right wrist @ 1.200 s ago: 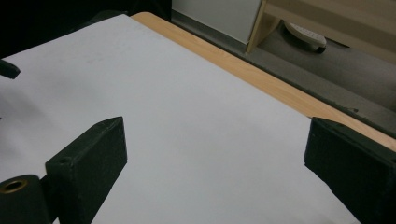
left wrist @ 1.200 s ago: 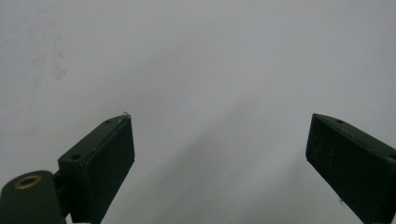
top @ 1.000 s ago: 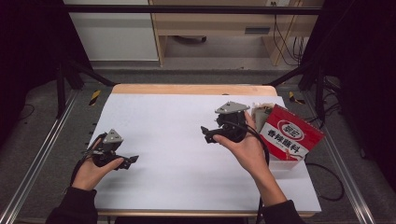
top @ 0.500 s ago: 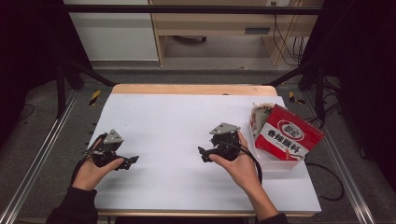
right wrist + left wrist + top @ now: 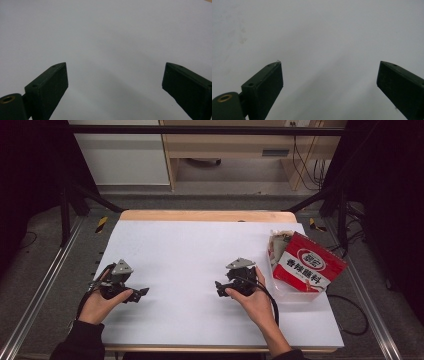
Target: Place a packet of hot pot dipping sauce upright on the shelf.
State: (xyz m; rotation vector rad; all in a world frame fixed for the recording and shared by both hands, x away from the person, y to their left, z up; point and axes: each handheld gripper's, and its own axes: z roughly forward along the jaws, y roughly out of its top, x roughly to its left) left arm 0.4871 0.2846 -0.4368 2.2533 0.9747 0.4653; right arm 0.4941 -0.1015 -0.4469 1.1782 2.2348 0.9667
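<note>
From above we see our left gripper [image 5: 141,292] and right gripper [image 5: 218,286] low over the white table [image 5: 190,250], the red packet [image 5: 308,265] in its clear tub [image 5: 295,292] just right of the right one. In both gripper views our jaws stand wide apart, empty.

On the table [image 5: 200,245], the left tool [image 5: 142,292] lies left; right tool [image 5: 220,287] center; packet [image 5: 310,265] right.

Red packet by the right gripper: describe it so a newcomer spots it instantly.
Start at the white table and go to its right edge. There a clear plastic bin holds the red packet, which leans tilted out of it. It is the table's sole red item, with a white label and printed characters.
</note>
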